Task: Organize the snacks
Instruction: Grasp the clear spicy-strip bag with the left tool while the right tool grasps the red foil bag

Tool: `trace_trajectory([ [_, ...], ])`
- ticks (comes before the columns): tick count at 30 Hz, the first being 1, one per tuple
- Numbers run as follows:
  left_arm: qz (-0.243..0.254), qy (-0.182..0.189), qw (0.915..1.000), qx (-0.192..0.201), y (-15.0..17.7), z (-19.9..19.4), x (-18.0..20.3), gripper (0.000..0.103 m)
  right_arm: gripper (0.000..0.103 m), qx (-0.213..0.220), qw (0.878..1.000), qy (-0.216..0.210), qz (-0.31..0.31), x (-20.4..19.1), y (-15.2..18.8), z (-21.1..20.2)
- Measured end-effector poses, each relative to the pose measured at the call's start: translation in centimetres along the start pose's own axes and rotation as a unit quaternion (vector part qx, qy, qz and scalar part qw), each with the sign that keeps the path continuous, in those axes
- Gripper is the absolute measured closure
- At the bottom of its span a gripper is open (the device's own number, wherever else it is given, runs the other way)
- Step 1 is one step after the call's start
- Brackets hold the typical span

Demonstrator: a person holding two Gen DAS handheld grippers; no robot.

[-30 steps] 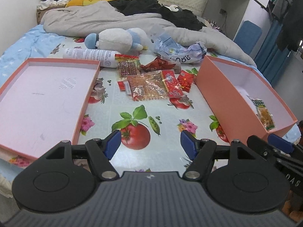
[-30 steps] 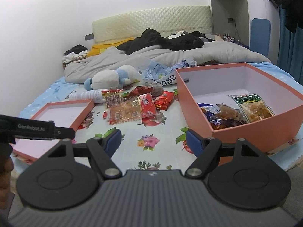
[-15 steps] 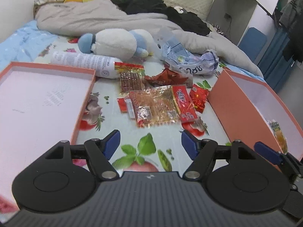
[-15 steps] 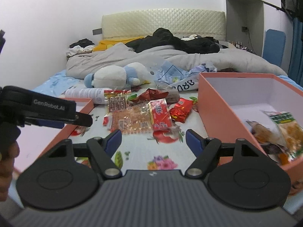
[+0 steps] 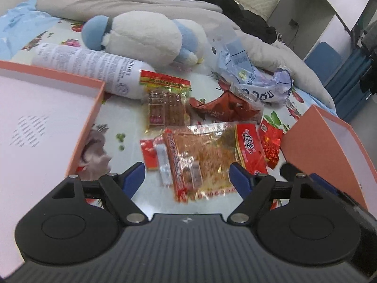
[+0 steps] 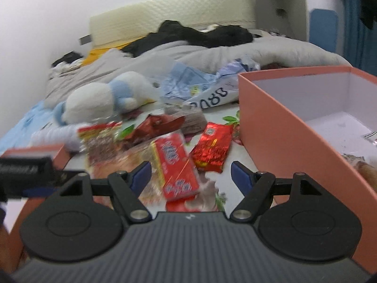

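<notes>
Blurred snack packets (image 6: pixel 179 165); box (image 6: pixel 294 127) contents perhaps cut off.

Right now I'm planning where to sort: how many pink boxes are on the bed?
2. A shallow box lies left of the snack pile, nothing visible in it; a deep box stands right of the pile, with a few snacks inside, mostly hidden.

The bed (image 5: pixel 132 202) has a sheet with fruit and flower pictures on it. In the left wrist view, snack bags (image 5: pixel 202 155) lie in the middle of the frame, with a flat pink lid (image 5: pixel 42 122) at the left and a tall pink box (image 5: pixel 329 151) at the right. Above them lie a white bottle (image 5: pixel 94 68), a soft toy (image 5: pixel 141 37), a crumpled plastic bag (image 5: pixel 249 77) and a grey blanket (image 5: pixel 113 2).
</notes>
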State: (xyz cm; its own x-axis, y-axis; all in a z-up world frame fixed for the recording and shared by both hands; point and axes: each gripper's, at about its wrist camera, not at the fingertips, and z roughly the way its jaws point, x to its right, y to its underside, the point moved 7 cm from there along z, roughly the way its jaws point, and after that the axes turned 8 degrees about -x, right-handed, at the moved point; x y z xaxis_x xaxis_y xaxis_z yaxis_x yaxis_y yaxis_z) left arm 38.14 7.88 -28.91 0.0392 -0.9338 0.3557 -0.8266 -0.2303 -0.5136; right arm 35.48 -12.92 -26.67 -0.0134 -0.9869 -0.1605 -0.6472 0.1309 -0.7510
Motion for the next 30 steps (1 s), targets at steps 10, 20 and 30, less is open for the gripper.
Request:
trace_trajectory([
  [10, 0.035, 0.012, 0.9993, 0.010, -1.9, 3.6, 1.0, 0.034, 0.027, -0.035, 0.996, 0.050, 0.065, 0.7, -1.5, 6.5],
  [20, 0.157, 0.005, 0.9874, 0.013, -3.3, 5.5, 3.5, 0.022, 0.031, -0.064, 0.994, 0.061, 0.063, 1.1, -1.6, 9.1],
  [30, 0.234, -0.039, 0.9708, -0.039, -0.7, 7.2, 2.9, 0.012, 0.048, -0.071, 0.996, 0.036, 0.042, 1.2, -1.1, 7.9],
])
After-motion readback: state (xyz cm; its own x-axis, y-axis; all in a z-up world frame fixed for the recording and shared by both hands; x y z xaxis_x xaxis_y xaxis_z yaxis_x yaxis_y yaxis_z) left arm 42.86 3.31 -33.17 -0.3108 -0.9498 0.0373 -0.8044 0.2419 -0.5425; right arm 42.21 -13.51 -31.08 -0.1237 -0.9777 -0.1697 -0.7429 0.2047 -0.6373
